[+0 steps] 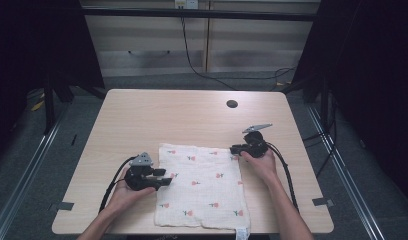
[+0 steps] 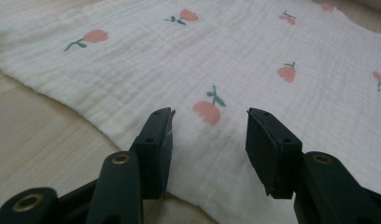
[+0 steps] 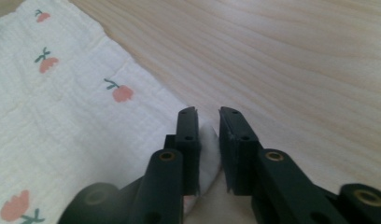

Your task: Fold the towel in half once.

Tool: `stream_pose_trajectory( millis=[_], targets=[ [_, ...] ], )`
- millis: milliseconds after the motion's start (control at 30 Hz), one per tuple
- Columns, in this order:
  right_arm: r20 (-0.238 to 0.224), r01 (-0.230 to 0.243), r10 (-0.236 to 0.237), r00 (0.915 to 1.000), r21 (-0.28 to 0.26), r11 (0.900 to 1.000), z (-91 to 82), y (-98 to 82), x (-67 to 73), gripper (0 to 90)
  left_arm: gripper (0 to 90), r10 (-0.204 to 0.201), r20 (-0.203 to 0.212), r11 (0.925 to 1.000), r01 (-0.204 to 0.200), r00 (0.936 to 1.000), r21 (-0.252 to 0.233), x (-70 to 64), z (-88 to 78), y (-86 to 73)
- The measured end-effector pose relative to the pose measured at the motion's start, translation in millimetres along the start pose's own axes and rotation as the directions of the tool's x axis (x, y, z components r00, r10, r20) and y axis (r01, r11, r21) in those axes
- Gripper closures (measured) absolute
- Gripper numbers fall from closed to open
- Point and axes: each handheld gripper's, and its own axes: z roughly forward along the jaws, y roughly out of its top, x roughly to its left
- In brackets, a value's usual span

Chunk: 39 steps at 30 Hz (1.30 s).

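A white muslin cloth (image 1: 199, 185) printed with small pink flowers lies flat on the near half of the wooden table (image 1: 192, 115). My left gripper (image 1: 167, 177) rests at the cloth's left edge. In the left gripper view the cloth (image 2: 254, 56) lies under that gripper (image 2: 209, 112), whose jaws stand wide apart with nothing gripped. My right gripper (image 1: 233, 149) is at the cloth's far right corner. In the right gripper view its jaws (image 3: 208, 111) stand close together, with the cloth's corner (image 3: 208, 144) pinched between them.
A round cable hole (image 1: 232, 104) sits near the table's far right. Cables trail from both grippers over the near edge. A small label (image 1: 240, 232) hangs from the cloth's near right corner. Bare wood (image 3: 296, 70) stretches beyond the cloth.
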Motion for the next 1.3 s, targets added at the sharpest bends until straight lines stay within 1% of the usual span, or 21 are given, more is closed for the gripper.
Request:
stream_pose_trajectory(
  millis=[100,167,233,300,433,467,500,533,600,667,700,733,767,800,867,933,967,1033,1167,1233,1300],
  targets=[
    [-0.02,-0.014,0.014,0.9997,-0.013,1.0,0.4,-1.0,-1.8,86.1,52.0,0.012,-0.019,0.9999,-0.012,0.9997,0.007,-1.6,0.1,0.7],
    [-0.036,-0.032,0.031,0.9989,-0.032,0.999,-1.6,-1.1,-3.8,86.6,56.7,0.017,-0.043,0.9998,-0.016,0.9989,0.008,-3.1,-0.2,0.2],
    [-0.036,-0.037,0.035,0.9987,-0.052,0.998,-4.6,-0.7,-5.0,86.8,56.7,0.018,-0.038,0.9998,-0.018,0.9991,0.012,-3.0,-0.4,0.7],
    [-0.028,-0.033,0.031,0.9991,-0.062,0.998,-7.6,-0.2,-5.2,86.9,57.1,0.007,-0.036,0.9995,-0.006,0.9993,0.03,-2.4,-2.4,1.6],
    [-0.026,-0.031,0.029,0.9992,-0.079,0.996,-10.9,-1.4,-3.0,87.0,66.3,-0.02,-0.024,0.9983,0.022,0.9995,0.055,0.4,-5.9,3.0],
    [-0.028,-0.025,0.023,0.9994,-0.077,0.997,-10.7,-1.6,-1.7,87.0,66.2,-0.021,-0.035,0.9982,0.023,0.9992,0.056,1.8,-7.3,4.1],
    [-0.026,-0.016,0.014,0.9996,-0.071,0.997,-10.6,-1.3,-0.1,87.0,64.4,-0.022,-0.043,0.999,0.024,0.9988,0.038,3.2,-9.7,5.6],
    [-0.026,-0.009,0.008,0.9996,-0.067,0.998,-10.6,-0.8,1.5,87.0,63.9,-0.034,-0.033,0.9991,0.034,0.9989,0.023,6.1,-12.9,7.6],
    [-0.024,0.001,-0.003,0.9997,-0.07,0.998,-12.2,0.5,4.0,87.0,61.6,-0.029,-0.063,0.9996,0.029,0.9976,-0.001,11.5,-20.4,15.4],
    [-0.032,-0.002,-0.001,0.9995,-0.084,0.996,-14.3,1.4,4.6,87.0,60.6,-0.061,-0.08,0.997,0.057,0.9949,-0.053,21.2,-29.5,24.2],
    [-0.031,0.002,-0.005,0.9995,-0.092,0.996,-15.3,1.5,4.9,87.0,60.6,-0.065,-0.106,0.9952,0.057,0.9923,-0.08,26.2,-33.2,28.1],
    [-0.036,-0.001,-0.003,0.9994,-0.097,0.995,-16.0,1.6,5.2,87.0,60.7,-0.071,-0.115,0.9932,0.06,0.9908,-0.099,32.0,-35.9,31.9],
    [-0.037,-0.001,-0.002,0.9993,-0.1,0.995,-16.4,1.4,5.7,86.9,61.0,-0.074,-0.113,0.9919,0.062,0.9908,-0.111,38.9,-37.9,34.9],
    [-0.036,0.004,-0.007,0.9993,-0.1,0.995,-16.6,1.2,6.2,87.0,61.3,-0.092,-0.118,0.9902,0.078,0.9888,-0.115,45.6,-38.1,37.8],
    [-0.045,0.011,-0.015,0.9989,-0.102,0.995,-15.5,0.5,7.0,87.0,60.6,-0.1,-0.148,0.9914,0.086,0.984,-0.099,58.7,-35.3,42.9],
    [-0.052,0.005,-0.01,0.9986,-0.107,0.994,-13.5,-1.1,6.6,87.0,59.1,-0.121,-0.152,0.9901,0.109,0.9809,-0.088,72.0,-28.5,46.1],
    [-0.057,-0.001,-0.006,0.9984,-0.107,0.994,-12.1,-2.1,6.3,87.0,59.1,-0.123,-0.166,0.9903,0.11,0.9785,-0.086,76.6,-23.7,47.0],
    [-0.06,-0.004,-0.002,0.9982,-0.103,0.995,-10.3,-3.0,6.1,86.9,59.1,-0.14,-0.158,0.9891,0.13,0.9775,-0.069,85.5,-14.2,48.0],
    [-0.063,0.003,-0.01,0.9979,-0.107,0.994,-10.9,-2.3,6.8,86.9,62.8,-0.147,-0.151,0.9889,0.142,0.9776,-0.042,93.3,-0.2,47.9],
    [-0.069,0.0,-0.007,0.9976,-0.105,0.994,-11.3,-2.3,6.5,86.8,64.3,-0.126,-0.177,0.992,0.126,0.9762,-0.011,95.1,5.7,48.5],
    [-0.067,-0.006,-0.001,0.9978,-0.102,0.995,-11.5,-2.7,6.2,86.8,64.7,-0.149,-0.189,0.9889,0.147,0.9706,-0.021,99.8,6.6,48.8]
  ],
)
